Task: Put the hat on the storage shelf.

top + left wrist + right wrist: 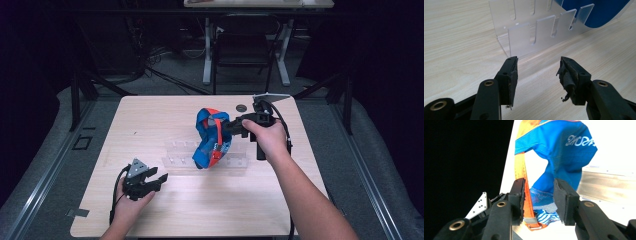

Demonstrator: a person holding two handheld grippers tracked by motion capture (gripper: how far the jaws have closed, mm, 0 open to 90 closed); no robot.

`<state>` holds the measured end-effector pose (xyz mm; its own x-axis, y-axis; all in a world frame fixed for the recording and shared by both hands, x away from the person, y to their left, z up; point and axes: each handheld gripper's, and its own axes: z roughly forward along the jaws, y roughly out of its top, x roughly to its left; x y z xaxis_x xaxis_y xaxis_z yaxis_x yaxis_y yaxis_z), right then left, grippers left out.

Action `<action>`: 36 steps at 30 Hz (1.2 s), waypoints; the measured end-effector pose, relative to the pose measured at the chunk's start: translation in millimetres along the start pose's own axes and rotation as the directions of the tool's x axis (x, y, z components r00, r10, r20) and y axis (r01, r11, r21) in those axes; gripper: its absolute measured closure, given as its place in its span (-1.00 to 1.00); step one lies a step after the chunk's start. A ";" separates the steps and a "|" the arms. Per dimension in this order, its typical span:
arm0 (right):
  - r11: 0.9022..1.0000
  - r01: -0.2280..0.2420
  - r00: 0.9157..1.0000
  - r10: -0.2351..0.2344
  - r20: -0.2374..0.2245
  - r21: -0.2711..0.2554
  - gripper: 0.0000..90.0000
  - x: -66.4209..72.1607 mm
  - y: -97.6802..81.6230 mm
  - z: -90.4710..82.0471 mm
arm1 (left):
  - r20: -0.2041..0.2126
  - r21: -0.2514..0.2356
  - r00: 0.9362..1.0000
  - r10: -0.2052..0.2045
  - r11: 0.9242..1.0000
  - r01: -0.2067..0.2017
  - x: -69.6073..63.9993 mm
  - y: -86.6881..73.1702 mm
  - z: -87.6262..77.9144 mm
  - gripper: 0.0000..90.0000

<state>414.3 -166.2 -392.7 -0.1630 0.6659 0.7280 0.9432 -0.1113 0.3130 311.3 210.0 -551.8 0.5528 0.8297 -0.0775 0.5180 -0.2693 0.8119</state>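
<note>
Two claws over a pale wooden bench (165,210), each held in one hand. Left claw (150,181) low near the front-left of the bench, jaws spread apart with nothing between them, aimed toward a clear plastic slotted rack (180,159) lying near the bench's middle. Seen close in the left gripper view (537,72), with bare wood between the jaw tips and the rack (534,32) just ahead, its upright tabs and slots facing the claw. Right claw (231,125) raised over the centre-right, jaws parted around a blue fabric bag (209,140) with an orange strap (216,135). In the right gripper view (539,195), orange strap (522,167) running down against the inner face of the left-hand jaw, blue cloth and mesh (564,152) sitting in the gap, right-hand jaw not clearly touching it. Bag hanging with its lower end on or in the right part of the rack; exact seating hard to tell. Small dark round disc (241,107) near the far edge, beside the right hand (270,137). Wide open wood along the left side, the near edge and the far-left corner. Dark floor, cables and a chair (242,50) beyond the far edge.
</note>
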 end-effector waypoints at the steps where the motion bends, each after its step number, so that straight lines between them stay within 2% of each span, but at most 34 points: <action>1: 1.000 -0.002 1.000 0.002 0.002 0.001 0.32 -0.4 -0.1 -1.2 | 0.000 0.000 1.000 0.000 1.000 0.000 0.1 0.0 0.0 0.09; 8: 0.999 0.023 0.999 -0.023 0.025 -0.028 0.16 -5.0 -3.0 -9.9 | 0.001 0.003 1.000 0.000 1.000 0.000 0.2 0.0 0.3 0.09; 12: 0.999 0.041 0.998 -0.040 0.041 -0.026 0.12 -9.3 -6.1 -14.7 | 0.002 0.003 1.000 0.003 1.000 -0.003 -0.1 -0.1 0.7 0.09; 25: 0.997 0.071 0.993 -0.067 0.094 -0.037 0.02 -26.7 -20.8 -29.5 | -0.006 0.012 1.000 0.006 1.000 -0.006 0.5 -0.8 1.7 0.07; 36: 0.995 0.095 0.989 -0.090 0.119 -0.037 0.01 -37.0 -37.7 -32.9 | -0.004 0.009 1.000 0.000 1.000 0.000 0.5 -1.1 2.0 0.07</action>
<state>375.3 -211.0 -411.4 -0.2119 0.7560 0.6193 0.9121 -0.0745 0.4030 312.3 209.7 -553.8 0.5501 0.8317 -0.0749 0.5240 -0.2740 0.8064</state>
